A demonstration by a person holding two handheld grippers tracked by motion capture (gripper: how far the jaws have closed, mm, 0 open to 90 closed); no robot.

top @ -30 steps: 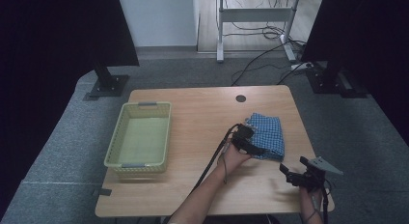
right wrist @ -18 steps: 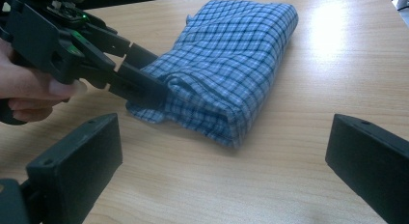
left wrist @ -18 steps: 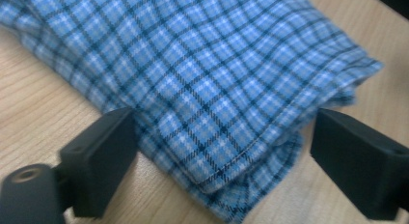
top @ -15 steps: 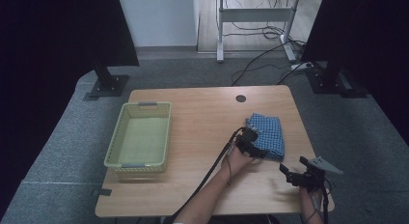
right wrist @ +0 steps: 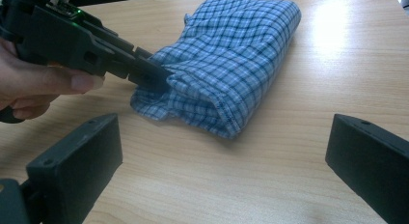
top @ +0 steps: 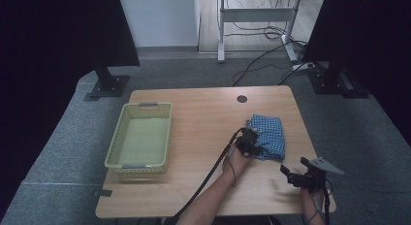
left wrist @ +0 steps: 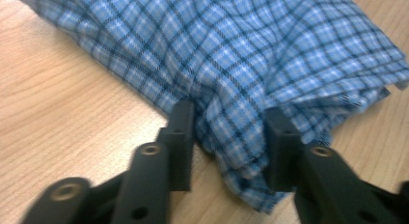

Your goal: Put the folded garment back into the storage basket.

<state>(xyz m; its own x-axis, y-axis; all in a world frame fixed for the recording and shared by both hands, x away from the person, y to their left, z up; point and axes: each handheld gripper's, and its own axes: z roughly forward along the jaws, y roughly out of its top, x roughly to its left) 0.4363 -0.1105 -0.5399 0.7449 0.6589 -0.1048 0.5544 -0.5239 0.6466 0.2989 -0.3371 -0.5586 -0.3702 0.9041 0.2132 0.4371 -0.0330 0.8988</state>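
Left gripper (left wrist: 226, 137) pinching blue checked cloth (top: 268, 136)
Jaws just closed onto cloth's near edge, fabric bunched btwn pads; cloth on table (top: 203, 118) at right side. Right gripper (top: 291, 172) jaws wide apart, near the cloth.

A pale green plastic basket (top: 140, 140) sits on the left part of the light wooden table (top: 203, 113). A small round dark hole (top: 242, 99) lies near the table's far edge.

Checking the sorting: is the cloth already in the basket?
No, the cloth lies on the table, right of the basket, with the left gripper pinching its edge.
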